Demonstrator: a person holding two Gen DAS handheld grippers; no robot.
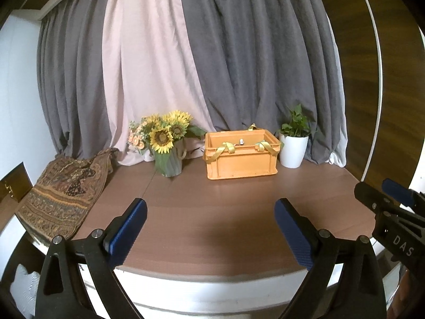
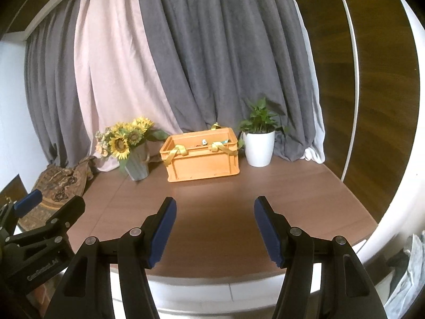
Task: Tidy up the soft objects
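At the far edge of the brown table (image 1: pixel 212 212), against the grey and pink curtains (image 1: pixel 239 66), an orange crate (image 1: pixel 240 160) stood between a vase of sunflowers (image 1: pixel 167 143) and a potted plant (image 1: pixel 293 143) in a white pot. Yellow straps (image 1: pixel 225 150) hung over the crate's near rim, and small items lay inside, too small to tell apart. A patterned cloth (image 1: pixel 61 194) was draped over the table's left edge, well apart from the crate.

On the right gripper (image 2: pixel 215 228), as the left wrist view showed its side, the letters "DAS" could be read; the body of the left gripper (image 1: pixel 211 231), seen from the right wrist view, carried white lettering too blurred to read.

Both grippers hovered over the table's near, curved edge with their blue-padded jaws spread wide apart and nothing between them. Between the grippers and the crate the tabletop lay bare. A wooden wall panel (image 2: pixel 372 106) closed in the right side.
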